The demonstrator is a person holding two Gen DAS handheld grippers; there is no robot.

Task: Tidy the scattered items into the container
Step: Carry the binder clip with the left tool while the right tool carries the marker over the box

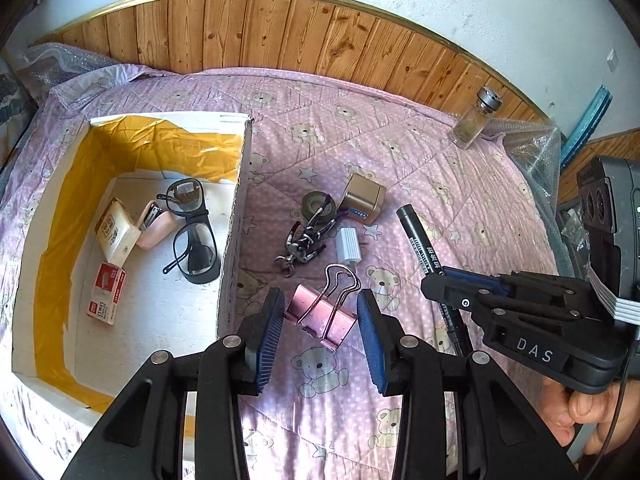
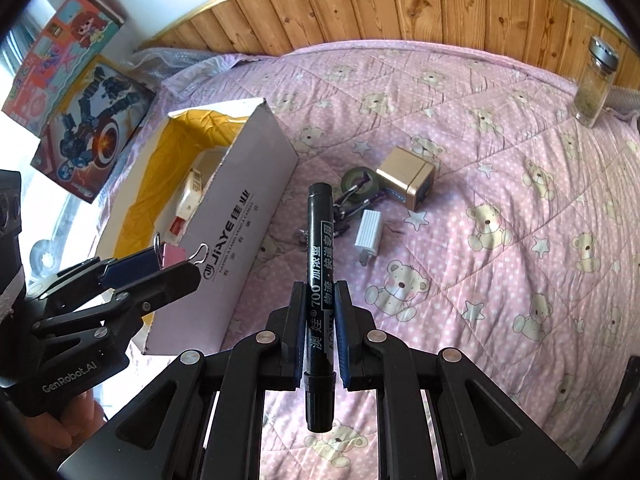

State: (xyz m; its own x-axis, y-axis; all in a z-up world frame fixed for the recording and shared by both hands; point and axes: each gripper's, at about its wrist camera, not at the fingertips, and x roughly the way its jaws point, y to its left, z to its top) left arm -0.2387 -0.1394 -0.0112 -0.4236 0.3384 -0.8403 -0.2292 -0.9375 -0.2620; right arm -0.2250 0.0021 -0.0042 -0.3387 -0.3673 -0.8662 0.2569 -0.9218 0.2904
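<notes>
Container: white cardboard box lined with yellow tape (image 1: pixel 236 240), open at the top, lying on the pink bear-print quilt of the bed (image 1: pixel 440 200).
Inside the box: black-framed glasses (image 1: pixel 192 232), white tissue pack (image 1: pixel 116 232), pink stapler (image 1: pixel 156 224) touching the pack, red-and-white staple carton (image 1: pixel 105 300) nearest the camera.
Left hand-held gripper (image 1: pixel 320 294): closed on a pink binder clip with silver wire handles (image 1: pixel 320 312), held just beside the box's long outer wall, outside it, clear of the quilt.
Right hand-held gripper (image 2: pixel 320 286): clamped on a black marker pen with white lettering (image 2: pixel 320 280), gripped around mid-barrel, cap end pointing away from the camera, lifted off the quilt, farther from the box than the clip.
Beside the box, on the quilt: tangle of silver and purple key rings and clasps (image 1: pixel 304 240), closest to the wall; olive tape roll (image 1: pixel 318 204) touching it.
Farther from the box: gold metal cube (image 1: pixel 364 196) just beyond the roll; white ribbed plug adapter (image 1: pixel 348 246) near the rings.
Well apart from the box: upright glass jar with a silver lid (image 1: pixel 476 120), near the wooden headboard.
Person: fingers visible under each gripper's handle.
</notes>
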